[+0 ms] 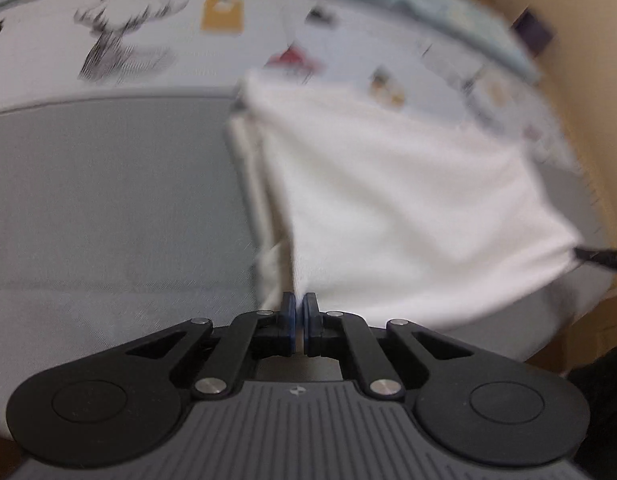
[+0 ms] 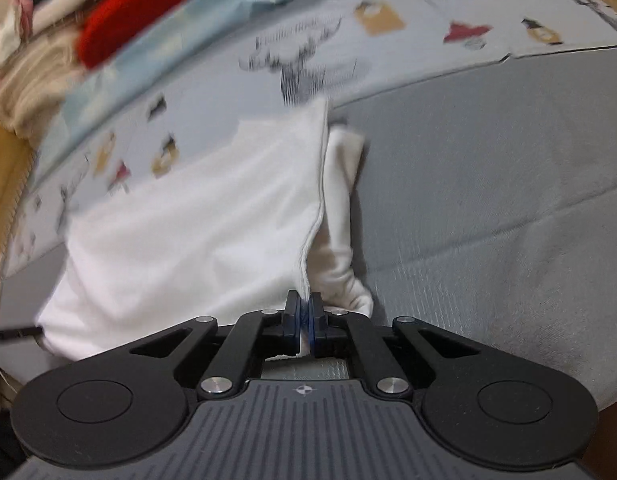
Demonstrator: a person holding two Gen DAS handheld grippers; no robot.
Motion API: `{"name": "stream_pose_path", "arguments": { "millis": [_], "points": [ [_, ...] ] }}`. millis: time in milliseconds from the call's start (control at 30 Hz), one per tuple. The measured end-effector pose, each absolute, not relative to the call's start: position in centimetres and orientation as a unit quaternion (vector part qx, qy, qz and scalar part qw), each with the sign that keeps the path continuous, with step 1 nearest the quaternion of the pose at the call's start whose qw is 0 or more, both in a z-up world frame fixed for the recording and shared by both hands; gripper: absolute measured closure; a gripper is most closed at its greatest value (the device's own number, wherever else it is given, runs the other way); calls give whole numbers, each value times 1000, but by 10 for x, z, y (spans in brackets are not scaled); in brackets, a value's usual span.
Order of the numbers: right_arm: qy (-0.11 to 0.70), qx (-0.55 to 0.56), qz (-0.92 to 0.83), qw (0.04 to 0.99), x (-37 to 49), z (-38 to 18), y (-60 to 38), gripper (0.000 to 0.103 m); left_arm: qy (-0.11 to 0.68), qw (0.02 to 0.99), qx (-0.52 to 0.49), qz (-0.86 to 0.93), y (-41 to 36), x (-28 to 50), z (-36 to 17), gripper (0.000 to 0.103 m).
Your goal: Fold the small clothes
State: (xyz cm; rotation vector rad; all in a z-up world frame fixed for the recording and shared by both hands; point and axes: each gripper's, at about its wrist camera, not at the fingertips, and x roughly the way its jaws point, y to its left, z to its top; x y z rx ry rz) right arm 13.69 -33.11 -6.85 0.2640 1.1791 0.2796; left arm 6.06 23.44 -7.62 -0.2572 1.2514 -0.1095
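A small white garment (image 1: 404,200) hangs stretched between my two grippers above a grey mat (image 1: 108,200). My left gripper (image 1: 299,308) is shut on its near left corner, with a folded strip of the cloth hanging beside the fingers. In the right wrist view my right gripper (image 2: 304,312) is shut on the hemmed edge of the same white garment (image 2: 196,232), and a loose sleeve-like fold (image 2: 340,208) droops to the right of the fingers. The tip of the other gripper shows at the garment's far corner in each view (image 1: 600,256), (image 2: 12,332). Both views are motion blurred.
The grey mat (image 2: 488,200) lies on a pale printed sheet (image 1: 268,40) with tree and small figure patterns. A pile of clothes (image 2: 108,12), with a red item on it, sits at the far left of the right wrist view. A wooden frame (image 1: 588,80) borders the surface.
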Motion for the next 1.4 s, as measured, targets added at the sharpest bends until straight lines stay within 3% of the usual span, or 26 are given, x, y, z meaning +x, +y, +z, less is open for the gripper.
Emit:
{"name": "stream_pose_path", "arguments": {
  "millis": [167,300,400,467,633,833,900,933,1133,1167,1300,1400],
  "points": [
    [637,41,108,762,136,-104,-315,99,635,766,-83,-50,225,62,-99,97],
    [585,60,103,802,140,-86,-316,96,581,802,-136,-21,243,68,-84,81],
    [541,90,91,831,146,-81,-319,91,551,815,-177,-4,253,75,-82,81],
    [529,107,83,838,153,-85,-322,80,550,812,-194,0,252,84,-88,81],
    [500,125,80,853,173,-88,-318,80,531,819,-216,1,242,103,-96,74],
    [506,126,96,848,194,-103,-305,80,530,819,-222,6,244,123,-106,78],
    [509,112,107,846,197,-106,-297,90,537,817,-212,5,243,125,-110,100],
    [512,95,103,848,198,-108,-294,100,543,815,-204,9,244,126,-112,100],
    [537,119,64,833,212,-117,-298,99,543,806,-231,46,257,134,-114,98],
    [533,113,59,836,212,-115,-295,99,529,813,-236,54,260,135,-110,98],
    [471,69,51,878,217,-98,-282,93,482,830,-273,65,268,146,-101,74],
    [450,70,56,889,226,-95,-279,82,471,834,-280,65,263,159,-100,68]
  ]
}}
